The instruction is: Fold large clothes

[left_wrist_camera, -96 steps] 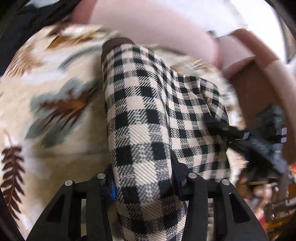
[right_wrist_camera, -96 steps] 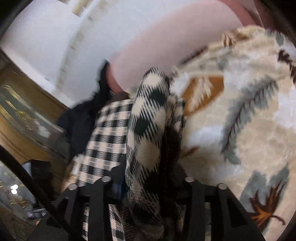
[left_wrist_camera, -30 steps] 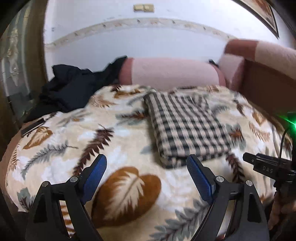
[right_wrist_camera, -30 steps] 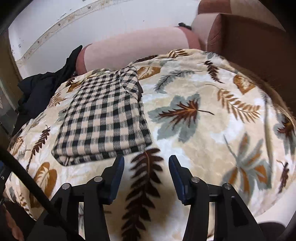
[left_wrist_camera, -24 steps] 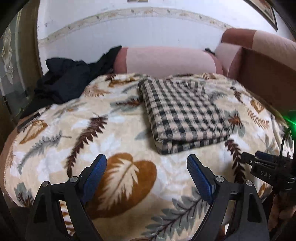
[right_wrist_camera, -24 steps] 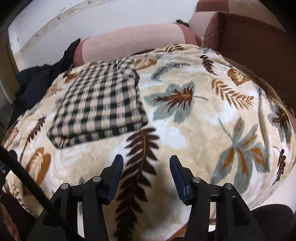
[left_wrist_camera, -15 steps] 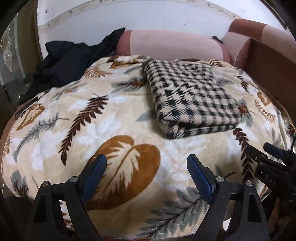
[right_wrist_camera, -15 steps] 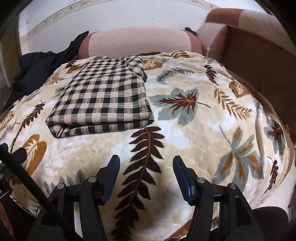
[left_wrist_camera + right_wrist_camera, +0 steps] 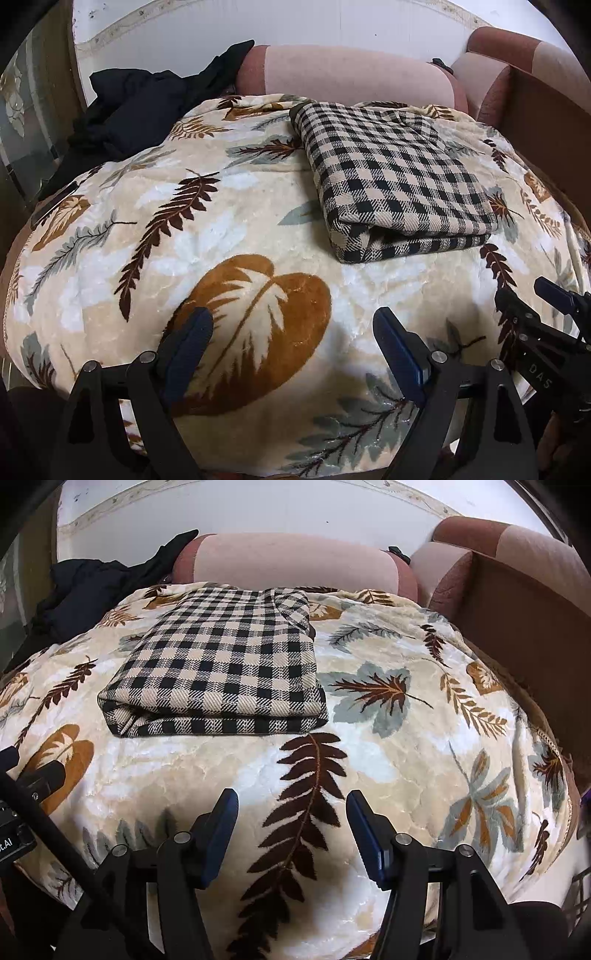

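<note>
Left wrist view, left to right: black clothes [image 9: 140, 107] piled at upper left, against the end of a pink bolster [image 9: 347, 77] that runs across the top. Leaf-print blanket [image 9: 166, 229] fills most of the frame. Checked garment [image 9: 391, 173] sits folded in a flat rectangle at upper right of centre, lying on the blanket, open fold edge facing me (layers visible along the near edge). My left gripper [image 9: 291, 332] is at bottom centre, jaws spread wide, nothing between them but blanket below, a big brown leaf under the gap. Well clear of the garment. My right gripper [image 9: 543, 306] pokes in at the lower right edge.

Right wrist view, left to right: bit of the left gripper [image 9: 33, 775] and a black rod at the left edge. Black clothes [image 9: 85, 583] upper left. Checked garment [image 9: 221, 668] left of centre in the upper half, folded, flat on the blanket [image 9: 424, 738]. Bolster [image 9: 295, 561] behind it at the top. Brown sofa arm [image 9: 524, 613] at upper right. My right gripper [image 9: 291, 801] at bottom centre, jaws apart, nothing between them, not touching the garment (a dark fern leaf on the blanket runs up through the gap).
</note>
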Available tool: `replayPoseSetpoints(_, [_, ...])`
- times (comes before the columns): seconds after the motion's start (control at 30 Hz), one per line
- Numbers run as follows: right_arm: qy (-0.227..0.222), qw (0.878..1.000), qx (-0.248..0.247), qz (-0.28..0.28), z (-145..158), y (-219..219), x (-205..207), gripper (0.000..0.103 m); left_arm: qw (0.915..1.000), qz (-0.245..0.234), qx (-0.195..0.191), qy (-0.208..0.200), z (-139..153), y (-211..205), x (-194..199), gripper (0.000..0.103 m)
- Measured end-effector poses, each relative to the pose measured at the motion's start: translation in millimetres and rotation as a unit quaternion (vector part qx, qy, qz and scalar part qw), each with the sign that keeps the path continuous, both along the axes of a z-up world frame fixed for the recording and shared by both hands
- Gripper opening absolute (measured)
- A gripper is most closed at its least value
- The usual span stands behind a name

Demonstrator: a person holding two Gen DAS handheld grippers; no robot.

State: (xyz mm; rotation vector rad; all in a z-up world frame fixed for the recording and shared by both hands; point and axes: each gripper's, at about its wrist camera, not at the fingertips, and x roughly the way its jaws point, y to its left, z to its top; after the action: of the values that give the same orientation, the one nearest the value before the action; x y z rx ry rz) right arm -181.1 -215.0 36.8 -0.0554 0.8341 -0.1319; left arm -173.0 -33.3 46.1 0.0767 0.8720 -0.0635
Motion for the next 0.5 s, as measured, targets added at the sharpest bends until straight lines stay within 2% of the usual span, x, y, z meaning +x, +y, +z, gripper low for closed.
replayPoseSetpoints(0.2, [-0.001, 1.000, -0.006, 0.003, -0.5, 2.9, -0.6, 0.067, 0.9998, 0.000, 0.015, 0.010, -5.6, -2.3, 0.9, 0.087])
replayPoseSetpoints(0.5, [-0.001, 1.000, -0.009, 0.005, -0.2, 2.0, -0.8, 0.068, 0.9996, -0.005, 0.011, 0.024, -10.7, -2.8, 2.0, 0.087])
